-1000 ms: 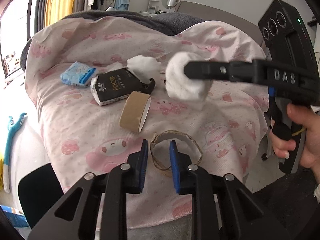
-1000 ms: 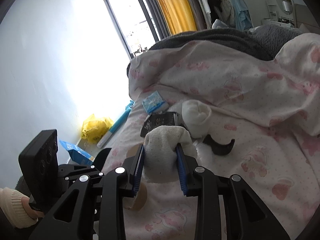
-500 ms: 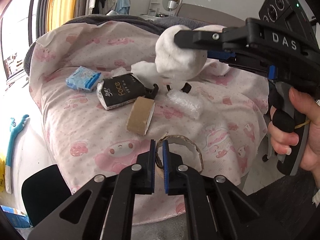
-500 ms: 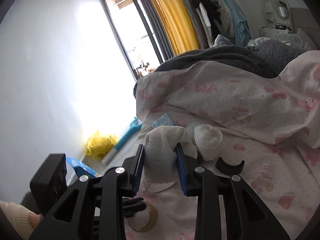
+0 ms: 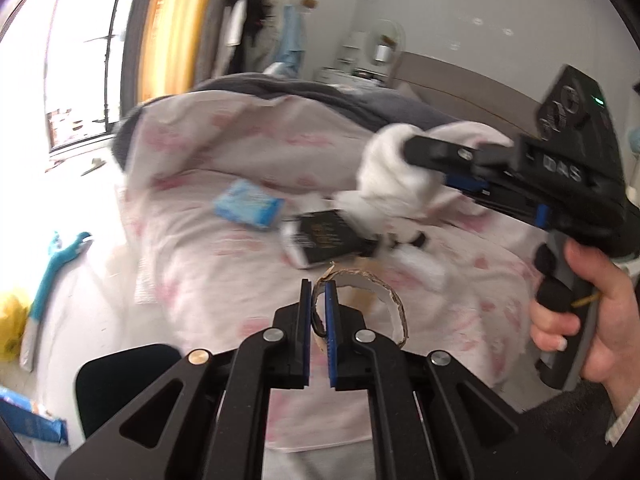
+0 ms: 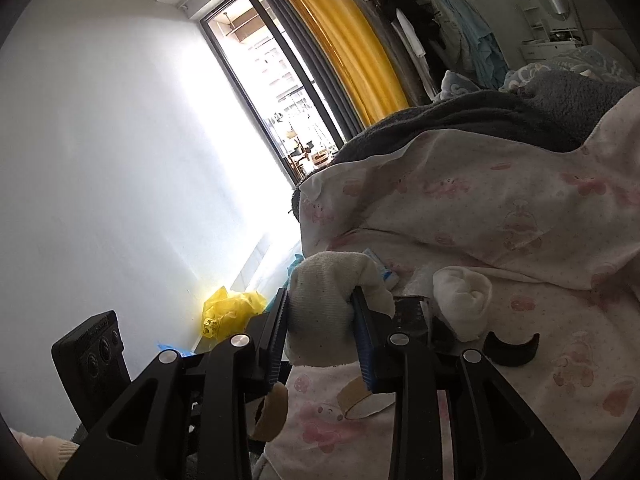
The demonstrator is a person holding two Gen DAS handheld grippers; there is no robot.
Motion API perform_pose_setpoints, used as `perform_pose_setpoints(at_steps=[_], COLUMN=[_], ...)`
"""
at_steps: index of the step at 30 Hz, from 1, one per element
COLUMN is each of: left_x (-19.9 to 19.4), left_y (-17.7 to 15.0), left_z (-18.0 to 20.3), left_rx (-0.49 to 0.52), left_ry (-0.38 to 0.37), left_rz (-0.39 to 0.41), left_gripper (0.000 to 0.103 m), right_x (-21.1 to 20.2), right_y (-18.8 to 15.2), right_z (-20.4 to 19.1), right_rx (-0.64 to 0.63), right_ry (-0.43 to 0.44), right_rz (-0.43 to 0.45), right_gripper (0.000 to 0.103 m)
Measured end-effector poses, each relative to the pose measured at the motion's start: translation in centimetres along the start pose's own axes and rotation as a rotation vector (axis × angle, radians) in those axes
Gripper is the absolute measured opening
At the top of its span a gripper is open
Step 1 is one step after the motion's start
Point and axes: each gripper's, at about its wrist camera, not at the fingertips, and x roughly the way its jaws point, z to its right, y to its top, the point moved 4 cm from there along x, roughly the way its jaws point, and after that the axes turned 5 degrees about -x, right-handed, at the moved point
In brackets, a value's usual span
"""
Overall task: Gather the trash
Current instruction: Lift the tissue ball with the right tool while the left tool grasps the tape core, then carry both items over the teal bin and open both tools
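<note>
Left wrist: left hand-held gripper (image 5: pixel 319 308) pinches cardboard ring (image 5: pixel 362 300).

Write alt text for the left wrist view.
The left hand-held gripper pinches the wall of a torn cardboard tape ring above a pink patterned bedspread. To the right, a hand holds the right hand-held gripper, shut on a white sock. The view is blurred.

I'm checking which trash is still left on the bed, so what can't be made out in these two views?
- Left wrist view: motion blur smears the black packet; its print is unreadable.
- Left wrist view: the white wad in the right tongs hides the bedding behind it.
- Right wrist view: the wad and tongs cover most of the tape roll.
</note>
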Motion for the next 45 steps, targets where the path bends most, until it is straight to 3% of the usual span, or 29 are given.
perform_pose_setpoints(at_steps=[9,23,37,45], left_x=[-1.3,-2.0,-0.8,0.1], left_y=[-0.4,-4.8,-12.1,-15.3], left_z=[-6.7,-15.7,-23.6,-26.0], left_rx=[-0.079,-0.15,-0.269,-0.332], left_ry=[0.159,0.345,0.416,0.399], left_rz=[-0.018,-0.157,-0.388,-0.48], left_gripper=[0.007,0.008,0.008,0.008], right_x=[4.0,9.7,17.0,20.4], right_y=[-0.6,-2.8,-8.0,-11.2], right_z=[-4.7,-11.6,-16.3,-17.4], right_rx=[-0.096,-0.187,-0.229,-0.227], right_ry=[0.021,0.102,0.118,0.086], right_rz=[-0.063,-0.173,-0.402,-0.522], right_gripper=[0.032,0.032,0.032,0.032])
